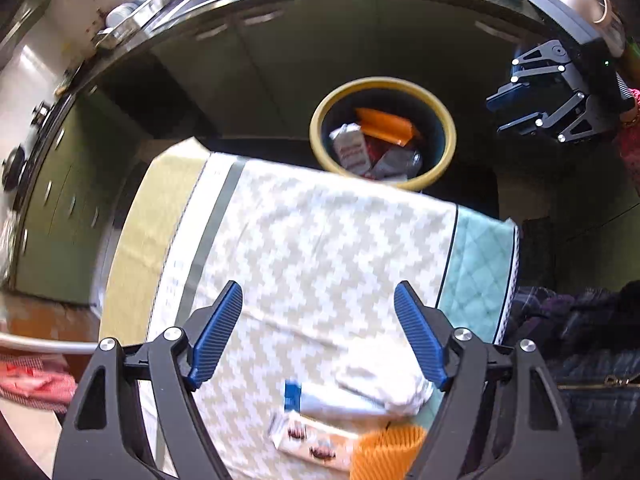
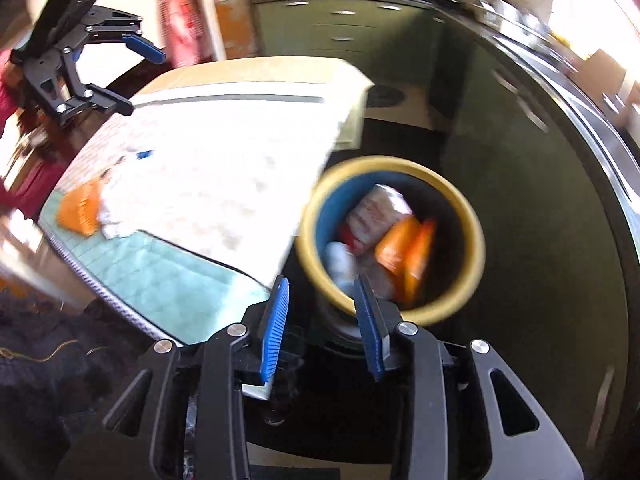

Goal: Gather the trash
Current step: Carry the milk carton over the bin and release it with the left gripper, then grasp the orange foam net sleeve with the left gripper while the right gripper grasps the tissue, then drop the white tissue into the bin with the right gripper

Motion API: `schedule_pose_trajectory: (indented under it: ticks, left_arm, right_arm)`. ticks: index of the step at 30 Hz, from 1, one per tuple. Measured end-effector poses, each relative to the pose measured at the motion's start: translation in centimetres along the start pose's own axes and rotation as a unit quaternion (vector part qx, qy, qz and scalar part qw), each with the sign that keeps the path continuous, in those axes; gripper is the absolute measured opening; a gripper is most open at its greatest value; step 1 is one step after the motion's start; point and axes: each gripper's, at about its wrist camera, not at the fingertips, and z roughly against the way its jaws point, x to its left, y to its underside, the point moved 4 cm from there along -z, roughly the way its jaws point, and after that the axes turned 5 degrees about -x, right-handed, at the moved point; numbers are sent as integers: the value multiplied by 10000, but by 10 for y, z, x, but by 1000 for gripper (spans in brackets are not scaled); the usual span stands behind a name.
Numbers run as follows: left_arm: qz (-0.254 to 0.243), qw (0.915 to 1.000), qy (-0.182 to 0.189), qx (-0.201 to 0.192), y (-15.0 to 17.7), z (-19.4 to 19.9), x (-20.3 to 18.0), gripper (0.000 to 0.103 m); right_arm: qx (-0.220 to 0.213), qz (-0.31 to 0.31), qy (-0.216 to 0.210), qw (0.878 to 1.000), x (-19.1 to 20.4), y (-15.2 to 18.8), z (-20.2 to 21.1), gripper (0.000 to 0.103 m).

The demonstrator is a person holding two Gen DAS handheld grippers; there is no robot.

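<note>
Left wrist view: the left gripper [image 1: 318,330] hangs spread and empty over the tablecloth [image 1: 312,240], with white paper [image 1: 380,388] just below its fingertips. Right wrist view: the right gripper [image 2: 322,320], released, hovers beside the bin [image 2: 320,200] holding wrappers [image 2: 404,248].

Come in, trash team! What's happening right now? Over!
Both hand-held grippers open, empty: left, right. Bin holds several wrappers. Orange wrapper and white scraps left on tablecloth. Nothing blocking.
</note>
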Motion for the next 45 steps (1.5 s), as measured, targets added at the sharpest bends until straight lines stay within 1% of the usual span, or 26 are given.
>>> schedule_pose_trajectory:
  ticks: [2, 4, 5, 8, 10, 13, 16, 18, 19, 22, 24, 25, 26, 27, 29, 31, 33, 35, 37, 38, 39, 40, 41, 43, 45]
  left_arm:
    - [418, 9988, -46, 243, 43, 8, 9, 74]
    - [801, 9956, 15, 495, 86, 14, 12, 74]
    - [841, 9949, 102, 548, 104, 17, 9, 74]
    - [630, 9947, 393, 718, 151, 24, -11, 74]
    - [488, 9939, 579, 804, 170, 23, -27, 76]
    - [226, 9942, 603, 863, 189, 14, -43, 82]
    - [83, 9926, 721, 977, 197, 0, -55, 83]
    - [-27, 9906, 862, 1059, 203, -7, -62, 85]
    - [-52, 9898, 932, 1080, 206, -10, -64, 85]
    - [-33, 9873, 1083, 1161, 212, -17, -69, 84]
    - [52, 9862, 1127, 1207, 216, -20, -68, 74]
    - [110, 9853, 1176, 1233, 218, -21, -67, 60]
    - [163, 9841, 1237, 1264, 221, -22, -66, 50]
    - [193, 9836, 1270, 1268, 224, -22, -66, 47]
    - [260, 9835, 1305, 1224, 228, -19, -66, 36]
    - [341, 9851, 1248, 1133, 232, -14, -63, 32]
    - [395, 9853, 1245, 1101, 236, -11, -61, 26]
    - [391, 9859, 1212, 1085, 241, -8, -62, 22]
    - [374, 9864, 1188, 1072, 244, -8, -63, 22]
    - [357, 9869, 1164, 1057, 243, -8, -63, 21]
    - [349, 9872, 1154, 1041, 240, -9, -63, 20]
    - [333, 9877, 1128, 1026, 242, -9, -63, 19]
    - [316, 9885, 1085, 1008, 242, -8, -64, 18]
    - [324, 9895, 1051, 940, 241, -6, -64, 16]
    - [350, 9903, 1027, 863, 241, 0, -63, 14]
  right_arm:
    - [3, 446, -309, 9985, 37, -15, -9, 42]
    - [42, 943, -604, 9937, 74, -26, -19, 42]
    - [70, 1181, -735, 9903, 93, -29, -24, 42]
    - [215, 1727, -1127, 9783, 143, -37, -40, 42]
    - [277, 2024, -1235, 9711, 170, -44, -51, 43]
    - [395, 2248, -1326, 9645, 193, -49, -61, 43]
    - [463, 2331, -1381, 9615, 202, -54, -66, 43]
    - [504, 2343, -1395, 9608, 204, -55, -69, 45]
    - [513, 2349, -1392, 9606, 205, -56, -70, 47]
    - [523, 2324, -1403, 9610, 205, -58, -73, 47]
    - [521, 2305, -1458, 9607, 206, -59, -77, 47]
    - [542, 2321, -1490, 9597, 208, -59, -80, 47]
    - [563, 2350, -1521, 9584, 210, -60, -83, 47]
    - [590, 2394, -1576, 9562, 212, -59, -86, 47]
    - [614, 2525, -1653, 9514, 217, -58, -93, 47]
    - [657, 2598, -1680, 9487, 221, -58, -99, 47]
    - [677, 2661, -1642, 9474, 224, -59, -105, 49]
    - [711, 2775, -1572, 9451, 228, -59, -110, 57]
    - [777, 2835, -1547, 9432, 230, -58, -115, 57]
    - [830, 2852, -1512, 9428, 231, -58, -119, 56]
    - [897, 2865, -1483, 9423, 232, -57, -122, 50]
    - [957, 2878, -1458, 9417, 232, -57, -126, 30]
    - [993, 2867, -1412, 9423, 231, -57, -129, 18]
    - [988, 2789, -1417, 9447, 230, -58, -129, 12]
    - [910, 2800, -1409, 9452, 231, -59, -123, 11]
